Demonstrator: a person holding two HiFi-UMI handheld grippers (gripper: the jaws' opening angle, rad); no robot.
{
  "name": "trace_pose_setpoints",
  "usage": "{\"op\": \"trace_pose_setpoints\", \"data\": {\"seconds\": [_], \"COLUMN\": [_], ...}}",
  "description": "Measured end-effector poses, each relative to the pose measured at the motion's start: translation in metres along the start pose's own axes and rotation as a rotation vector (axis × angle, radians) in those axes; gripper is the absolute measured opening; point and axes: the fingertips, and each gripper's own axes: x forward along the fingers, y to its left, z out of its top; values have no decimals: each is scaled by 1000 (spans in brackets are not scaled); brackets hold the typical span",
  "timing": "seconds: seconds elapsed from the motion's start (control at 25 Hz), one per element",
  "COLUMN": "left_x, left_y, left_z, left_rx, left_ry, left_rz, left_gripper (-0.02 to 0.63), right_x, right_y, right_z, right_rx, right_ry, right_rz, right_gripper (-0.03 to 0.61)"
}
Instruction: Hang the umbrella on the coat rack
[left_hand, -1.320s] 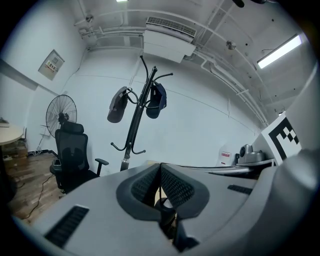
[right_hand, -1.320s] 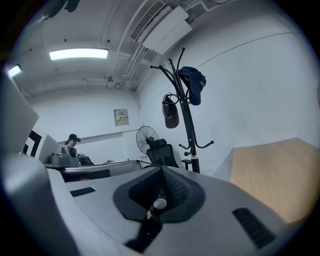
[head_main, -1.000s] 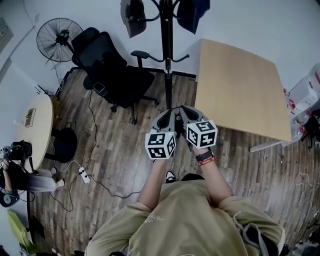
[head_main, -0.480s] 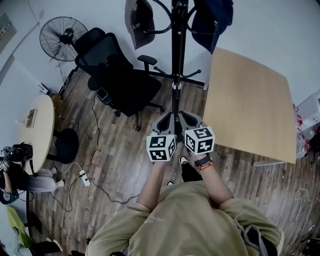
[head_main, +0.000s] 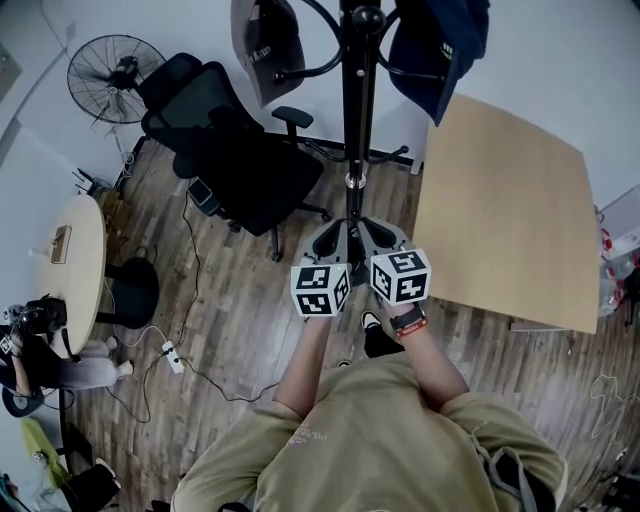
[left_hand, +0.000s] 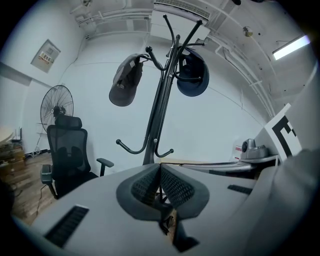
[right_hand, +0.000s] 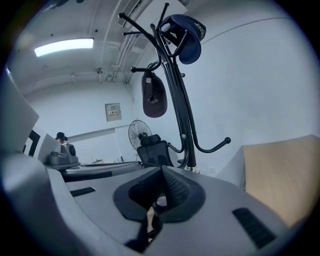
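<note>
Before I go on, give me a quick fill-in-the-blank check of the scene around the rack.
1. The coat rack stands between the black office chair and the wooden ____.
2. The left gripper and the right gripper both have their jaws ____.
3. The grey cap and the dark blue cap hang on the rack's ____ hooks.

Missing words: table; together; upper.
</note>
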Motion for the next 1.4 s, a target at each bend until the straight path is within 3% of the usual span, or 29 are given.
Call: {"op": "trace_pose_setpoints", "data": {"seconds": [1.04, 1.4], "left_x": [99, 120], "left_y": [36, 47], "left_z": [5, -9], "left_rx": [5, -10], "left_ry": [53, 100], "left_rz": [6, 2], "left_gripper": [26, 26], "right_x": [75, 93], "right_y": [-69, -87], "right_z": [11, 3], "right_rx": [41, 53], "right_ry": [37, 65], "right_rz": [2, 5], "right_gripper": [15, 15]}}
